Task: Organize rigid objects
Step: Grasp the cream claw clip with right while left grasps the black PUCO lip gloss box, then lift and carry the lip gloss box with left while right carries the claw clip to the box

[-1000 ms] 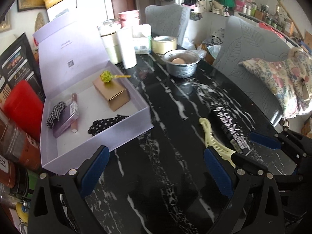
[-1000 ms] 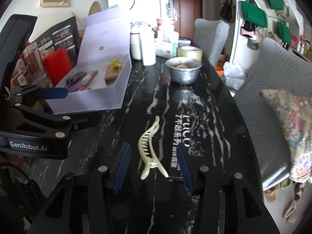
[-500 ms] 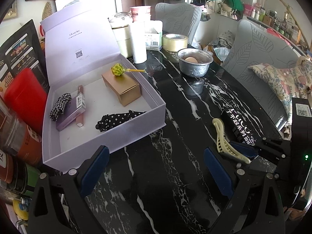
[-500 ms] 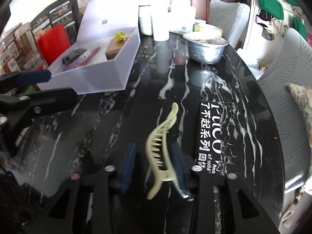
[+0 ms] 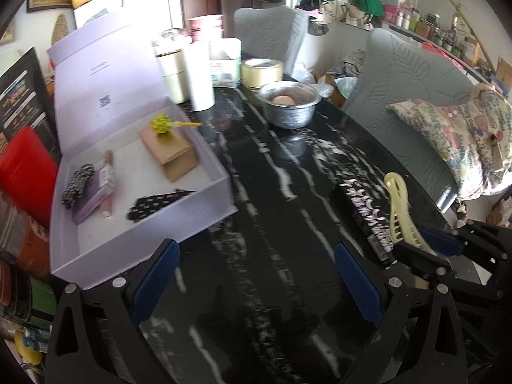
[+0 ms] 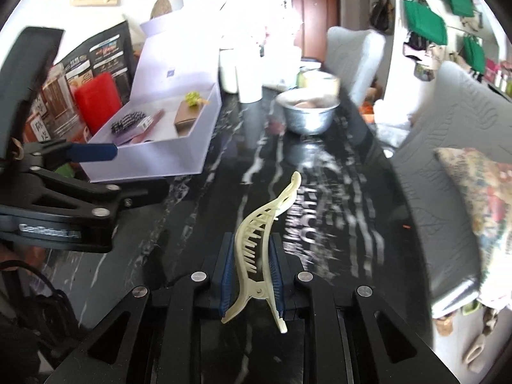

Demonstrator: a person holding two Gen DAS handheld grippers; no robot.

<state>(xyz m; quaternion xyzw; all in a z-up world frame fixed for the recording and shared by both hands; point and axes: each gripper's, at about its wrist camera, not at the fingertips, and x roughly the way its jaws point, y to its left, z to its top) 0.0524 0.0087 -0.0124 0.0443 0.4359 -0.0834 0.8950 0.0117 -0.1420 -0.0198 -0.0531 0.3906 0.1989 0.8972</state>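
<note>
My right gripper (image 6: 251,256) is shut on a pale yellow hair claw clip (image 6: 259,240) and holds it lifted above the black marble table (image 6: 198,224). The clip also shows in the left wrist view (image 5: 398,214), held by the right gripper (image 5: 425,243) at the right. My left gripper (image 5: 256,275) is open and empty over the table, just right of the open lilac box (image 5: 220,172). The box holds a brown carton (image 5: 169,150), a yellow-green ball pin (image 5: 161,123), a purple case (image 5: 96,192) and dotted cloth (image 5: 156,201).
A black printed box (image 5: 364,214) lies on the table under the clip. A metal bowl with an egg (image 5: 289,104), a tape roll (image 5: 260,72), cups and a tissue box stand at the far end. Grey chairs (image 5: 400,102) line the right side. A red case (image 5: 25,172) stands left.
My right gripper has closed on the hair clip and raised it off the table. The left gripper stayed open and shifted slightly.
</note>
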